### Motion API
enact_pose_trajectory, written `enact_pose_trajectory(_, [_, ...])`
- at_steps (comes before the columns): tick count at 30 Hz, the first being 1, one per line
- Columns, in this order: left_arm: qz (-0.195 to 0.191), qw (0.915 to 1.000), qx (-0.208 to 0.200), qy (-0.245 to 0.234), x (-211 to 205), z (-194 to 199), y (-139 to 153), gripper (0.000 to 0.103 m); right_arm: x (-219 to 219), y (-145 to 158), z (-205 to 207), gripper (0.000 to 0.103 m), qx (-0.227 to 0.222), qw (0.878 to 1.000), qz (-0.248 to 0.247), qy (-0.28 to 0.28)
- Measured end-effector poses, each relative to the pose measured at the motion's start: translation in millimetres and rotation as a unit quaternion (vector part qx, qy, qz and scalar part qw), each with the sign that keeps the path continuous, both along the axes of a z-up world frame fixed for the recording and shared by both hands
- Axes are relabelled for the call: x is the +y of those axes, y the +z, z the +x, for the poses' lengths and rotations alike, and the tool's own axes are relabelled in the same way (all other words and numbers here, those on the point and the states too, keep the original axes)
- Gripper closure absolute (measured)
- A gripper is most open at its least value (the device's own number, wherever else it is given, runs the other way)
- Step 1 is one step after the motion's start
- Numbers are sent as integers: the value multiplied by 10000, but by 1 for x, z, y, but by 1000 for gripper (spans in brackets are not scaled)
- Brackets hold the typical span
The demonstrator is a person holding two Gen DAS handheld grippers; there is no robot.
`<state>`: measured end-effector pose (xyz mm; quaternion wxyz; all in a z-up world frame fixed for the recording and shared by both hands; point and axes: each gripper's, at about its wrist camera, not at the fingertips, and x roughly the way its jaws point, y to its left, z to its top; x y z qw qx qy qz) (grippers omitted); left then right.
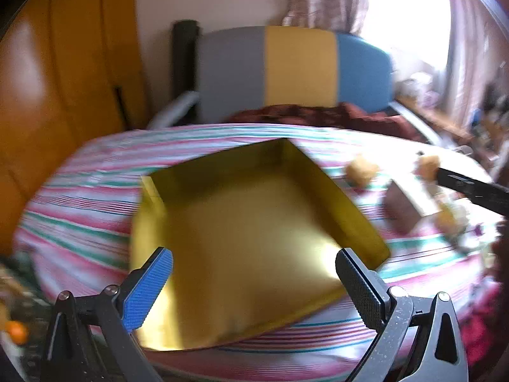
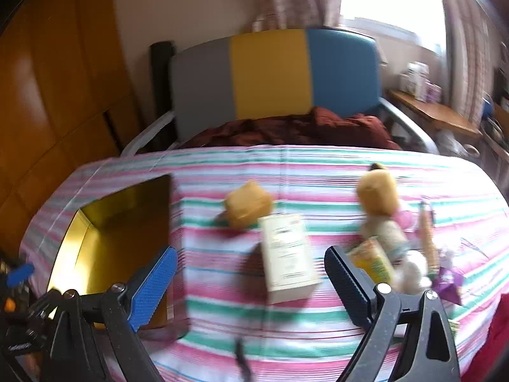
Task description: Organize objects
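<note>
Striped bedding (image 2: 318, 172) gives you a soft, uneven base, and both views blur. Your left gripper (image 1: 254, 286) and right gripper (image 2: 251, 289) stand spread, empty. The gold tray (image 1: 254, 222) fills the left view's centre; the white box (image 2: 288, 254) lies mid-frame in the right view, 2 plush toys (image 2: 248, 203) behind it. Grab carelessly and the box could skid or tip.

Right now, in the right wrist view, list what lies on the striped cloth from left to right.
Gold tray → round yellow plush → white box → yellow-green carton → pencil → purple wrapper. I leave out the tan plush toy, which overlaps the carton's span.
</note>
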<state>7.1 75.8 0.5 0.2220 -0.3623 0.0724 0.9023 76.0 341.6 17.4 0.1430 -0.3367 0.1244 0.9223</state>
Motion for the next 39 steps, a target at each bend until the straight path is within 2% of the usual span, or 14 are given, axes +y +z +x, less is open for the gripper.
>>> enact_pose_trajectory(2, [181, 9995, -137, -229, 9, 0, 2, 0, 21, 5, 7, 7, 47, 9996, -31, -265])
enact_pose_trajectory(6, [276, 9965, -82, -784, 37, 7, 5, 0, 62, 16, 25, 7, 123, 9967, 34, -798])
enact_pose_trajectory(9, [516, 9907, -432, -1179, 57, 4, 4, 0, 96, 19, 42, 7, 166, 9925, 114, -1203])
enact_pose_trajectory(11, [499, 9870, -672, -1375, 75, 2, 3, 0, 118, 17, 53, 7, 194, 9893, 116, -1439])
enact_pose_trajectory(14, [491, 9813, -826, -1666, 103, 0, 2, 0, 149, 8, 69, 7, 252, 9832, -39, -1810])
enact_pose_trajectory(20, [386, 9720, -967, -2107, 158, -6, -5, 0, 201, -19, 101, 7, 589, 9591, -1348, -2417])
enact_pose_trajectory(22, [419, 9687, -1088, -2191, 179, -10, -8, 0, 206, -20, 106, 7, 698, 9557, -1506, -2430])
enact_pose_trajectory(25, [261, 9677, -1101, -2252, 208, -15, -12, 0, 206, -23, 102, 7, 671, 9564, -1750, -2240])
enact_pose_trajectory(28, [-85, 9694, -1137, -2175, 235, -23, -21, 0, 199, -22, 96, 7, 620, 9619, -1673, -2073])
enact_pose_trajectory(37, [-481, 9690, -1630, -1793, 283, -52, -53, 1, 196, -22, 94, 7, 588, 9639, -1675, -1986])
enact_pose_trajectory(39, [-586, 9675, -1808, -1670, 290, -58, -61, 7, 196, -22, 94, 7, 580, 9642, -1666, -1980])
